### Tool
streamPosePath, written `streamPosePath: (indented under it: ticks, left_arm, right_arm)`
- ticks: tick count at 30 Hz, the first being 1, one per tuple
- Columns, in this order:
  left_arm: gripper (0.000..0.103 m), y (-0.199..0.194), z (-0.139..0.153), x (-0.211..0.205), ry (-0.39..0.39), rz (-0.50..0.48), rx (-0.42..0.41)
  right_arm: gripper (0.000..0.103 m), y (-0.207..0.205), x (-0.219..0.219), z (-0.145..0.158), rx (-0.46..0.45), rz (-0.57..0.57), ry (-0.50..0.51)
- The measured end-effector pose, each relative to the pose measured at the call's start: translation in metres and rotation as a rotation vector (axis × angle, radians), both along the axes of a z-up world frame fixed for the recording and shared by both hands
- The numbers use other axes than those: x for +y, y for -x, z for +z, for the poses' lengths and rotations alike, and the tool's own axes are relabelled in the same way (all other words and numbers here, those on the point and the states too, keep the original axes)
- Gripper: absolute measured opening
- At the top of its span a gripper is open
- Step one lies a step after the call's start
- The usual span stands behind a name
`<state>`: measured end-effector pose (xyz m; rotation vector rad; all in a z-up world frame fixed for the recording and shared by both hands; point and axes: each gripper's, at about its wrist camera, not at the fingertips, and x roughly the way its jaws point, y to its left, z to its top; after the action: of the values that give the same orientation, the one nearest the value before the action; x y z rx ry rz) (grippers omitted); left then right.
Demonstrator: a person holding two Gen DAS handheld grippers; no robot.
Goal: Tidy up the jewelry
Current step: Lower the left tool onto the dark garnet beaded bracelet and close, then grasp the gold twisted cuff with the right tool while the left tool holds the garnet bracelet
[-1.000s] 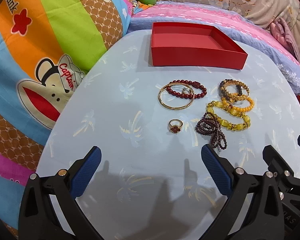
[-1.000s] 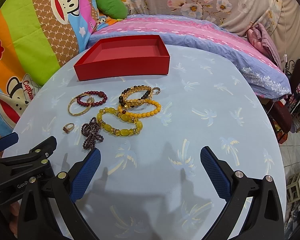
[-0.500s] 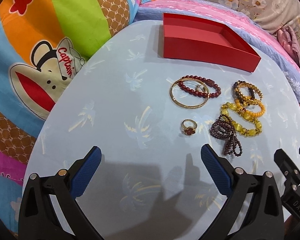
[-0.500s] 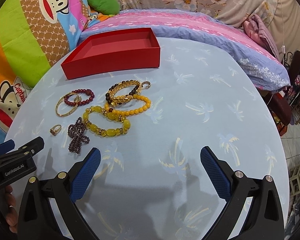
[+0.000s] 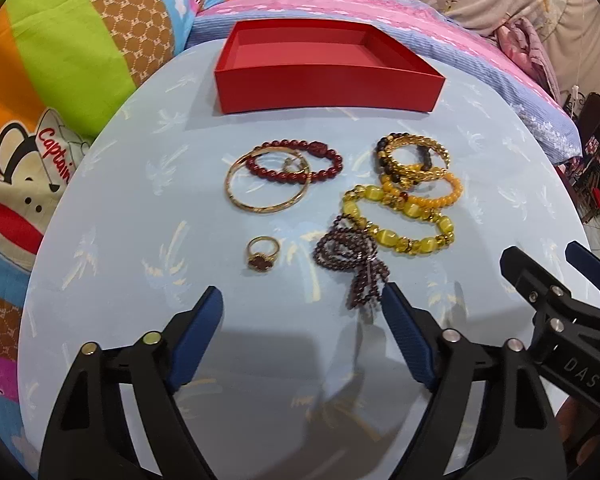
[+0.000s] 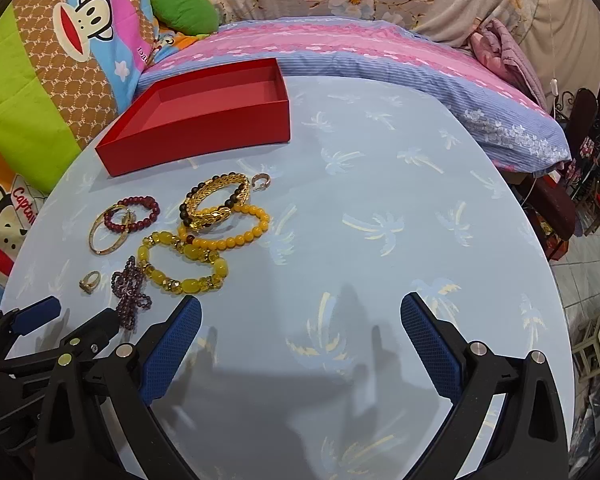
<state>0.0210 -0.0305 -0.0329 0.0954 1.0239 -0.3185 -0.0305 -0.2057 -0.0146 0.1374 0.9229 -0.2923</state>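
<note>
- The jewelry lies in a loose cluster on the pale blue table (image 5: 148, 240), none of it in the red box (image 5: 324, 84) yet, which stands open and empty just beyond the pieces.
- Nearest my left gripper (image 5: 302, 318) are the gold ring (image 5: 261, 254) with its dark red flower and the dark purple bead strand (image 5: 350, 258); farther off, the gold bangle (image 5: 268, 184) overlaps the red bead bracelet (image 5: 296, 162).
- To the right sit the yellow stone bracelet (image 5: 400, 220), the amber bead bracelet (image 5: 432, 194) and the gold link bracelet (image 5: 414, 158), piled and touching.
- Since half a second ago I have swung my left gripper in toward the cluster: the ring and purple strand now lie just ahead of its fingers. I judge the first pick is about to start.
- Both grippers are spread wide and hold nothing.
- My right gripper (image 6: 300, 320) hovers over bare table, the cluster off to its left.
- Only the right view shows a small silver ring (image 6: 261, 181) beside the gold link bracelet; the left view alone shows the gold ring's flower face.
</note>
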Motion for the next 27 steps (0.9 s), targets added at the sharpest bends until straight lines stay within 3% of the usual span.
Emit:
streamPosePath:
  ticks: [4, 6, 9, 12, 15, 17, 19, 27]
  left_arm:
    - [0.072, -0.006, -0.005, -0.007, 0.034, -0.011, 0.032]
    - [0.065, -0.006, -0.007, -0.012, 0.034, -0.028, 0.042]
    - [0.064, -0.006, -0.010, -0.020, 0.021, -0.051, 0.040]
    - [0.053, -0.006, -0.010, -0.024, 0.016, -0.066, 0.029]
    - [0.038, -0.007, -0.009, -0.023, 0.028, -0.074, 0.024]
    - [0.018, -0.008, -0.009, -0.022, 0.050, -0.091, 0.032]
    - [0.007, -0.008, -0.009, -0.021, 0.061, -0.106, 0.038]
    - [0.006, -0.008, 0.013, -0.005, 0.083, -0.088, -0.022]
  right_arm:
    - [0.096, -0.002, -0.006, -0.001, 0.002, -0.013, -0.015]
    - [0.096, -0.003, -0.007, -0.001, 0.003, -0.014, -0.016]
    - [0.096, -0.004, -0.006, -0.002, 0.003, -0.011, -0.020]
    - [0.096, -0.004, -0.007, -0.004, 0.005, -0.010, -0.027]
    - [0.096, -0.004, -0.007, -0.005, 0.008, -0.007, -0.028]
    - [0.096, -0.005, -0.006, -0.006, 0.010, -0.007, -0.031]
    - [0.096, -0.005, -0.006, -0.006, 0.011, -0.005, -0.032]
    - [0.096, -0.011, -0.003, -0.007, 0.013, 0.017, -0.044]
